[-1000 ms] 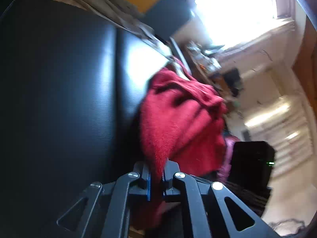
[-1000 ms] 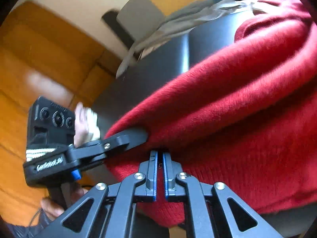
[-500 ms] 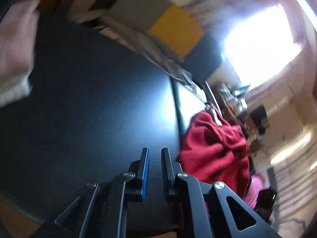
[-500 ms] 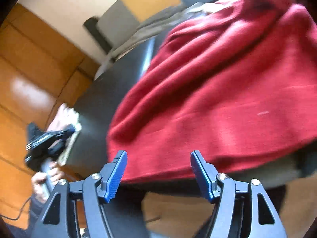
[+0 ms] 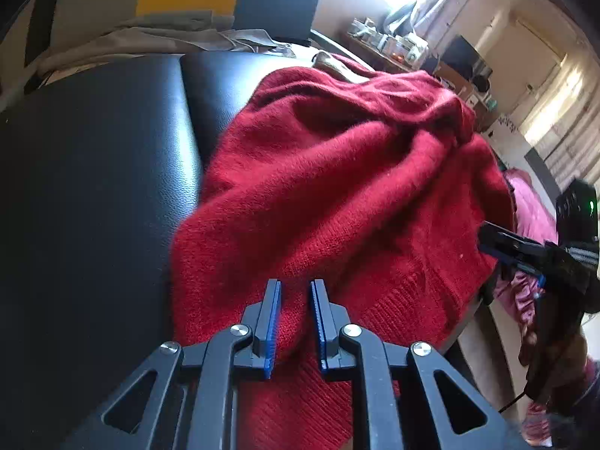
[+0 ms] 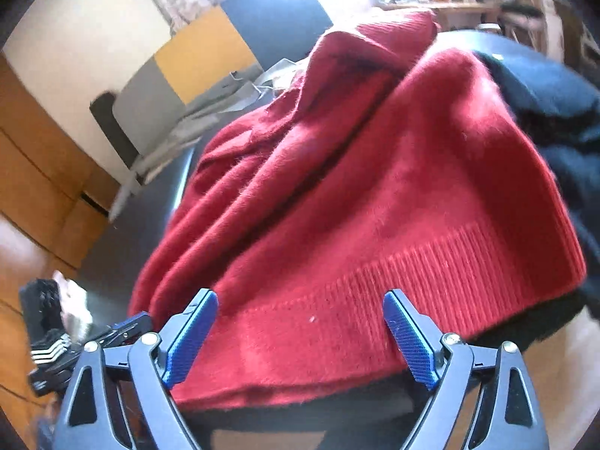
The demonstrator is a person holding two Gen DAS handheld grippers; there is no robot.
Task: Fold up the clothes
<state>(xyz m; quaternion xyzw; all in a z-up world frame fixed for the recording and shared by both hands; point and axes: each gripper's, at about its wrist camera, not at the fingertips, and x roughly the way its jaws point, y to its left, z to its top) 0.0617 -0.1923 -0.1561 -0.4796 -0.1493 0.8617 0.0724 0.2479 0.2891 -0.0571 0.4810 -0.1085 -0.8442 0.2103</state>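
The red sweater (image 5: 337, 187), one garment, lies bunched on a black padded worktop (image 5: 93, 187) in the left wrist view, its ribbed hem nearest the camera. The left gripper (image 5: 294, 300) hangs just over that hem, its jaws opening with a narrow gap and no cloth pinched between them. The right gripper (image 5: 498, 243) shows at the sweater's right edge. Beige cloth (image 5: 150, 37) lies at the worktop's far side, before grey, yellow and dark panels.

In the right wrist view the sweater (image 6: 356, 206) fills the middle; the right gripper (image 6: 300, 322) stands spread wide, jaws opening, hem beyond them, unpinched. Dark blue clothing (image 6: 543, 93) lies touching the sweater's right side. Wooden panelling (image 6: 37, 187) stands left.
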